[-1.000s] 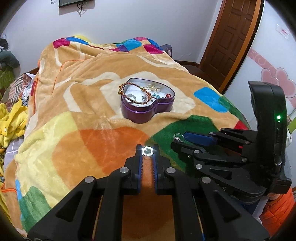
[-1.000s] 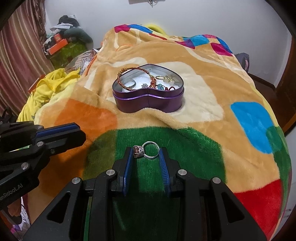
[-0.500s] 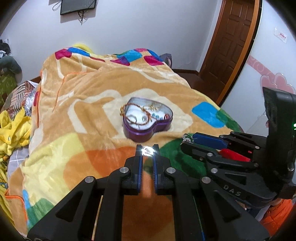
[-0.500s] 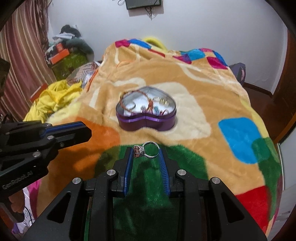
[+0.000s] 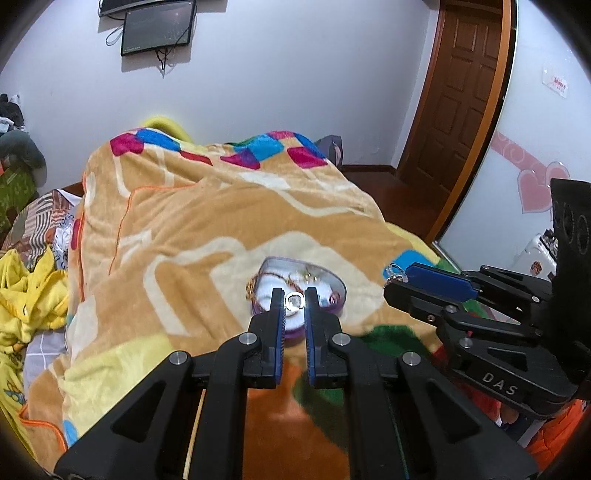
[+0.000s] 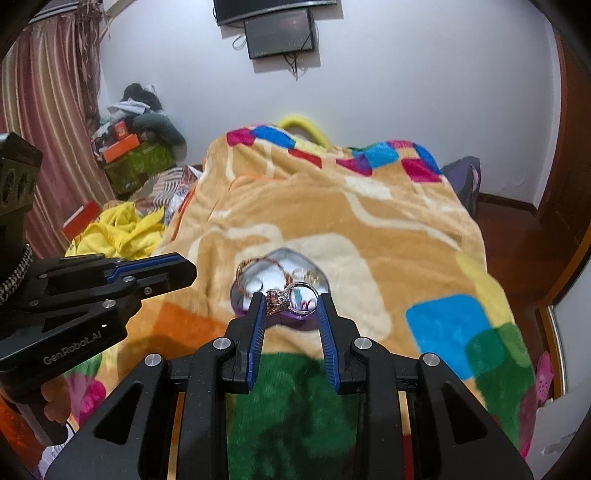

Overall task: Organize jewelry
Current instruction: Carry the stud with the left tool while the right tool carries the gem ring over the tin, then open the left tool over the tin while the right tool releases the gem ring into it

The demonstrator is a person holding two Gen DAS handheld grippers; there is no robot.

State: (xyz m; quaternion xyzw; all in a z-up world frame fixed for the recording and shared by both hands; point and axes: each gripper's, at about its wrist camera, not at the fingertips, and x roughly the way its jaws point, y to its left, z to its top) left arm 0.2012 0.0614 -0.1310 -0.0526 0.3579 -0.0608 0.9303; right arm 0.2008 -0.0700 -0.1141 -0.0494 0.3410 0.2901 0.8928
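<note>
A purple heart-shaped tin (image 5: 334, 286) (image 6: 295, 323) with a braided bracelet and small jewelry inside lies on the colourful blanket. My left gripper (image 5: 294, 300) is shut on a small shiny ring (image 5: 294, 301), held well above the bed, in line with the tin. My right gripper (image 6: 291, 297) is shut on a silver ring with an orange stone (image 6: 291, 295), also raised, with the tin behind it. The right gripper (image 5: 397, 278) shows at the right of the left wrist view; the left gripper (image 6: 184, 271) shows at the left of the right wrist view.
The blanket (image 5: 207, 229) covers the bed. Yellow clothes (image 5: 26, 295) and boxes (image 6: 136, 162) lie to the left. A wooden door (image 5: 465, 92) stands at the right. A screen (image 6: 280, 33) hangs on the far wall.
Both grippers have risen and tilted up with their rings; the tin now looks smaller and sits behind the fingertips, and more of the wall shows.
</note>
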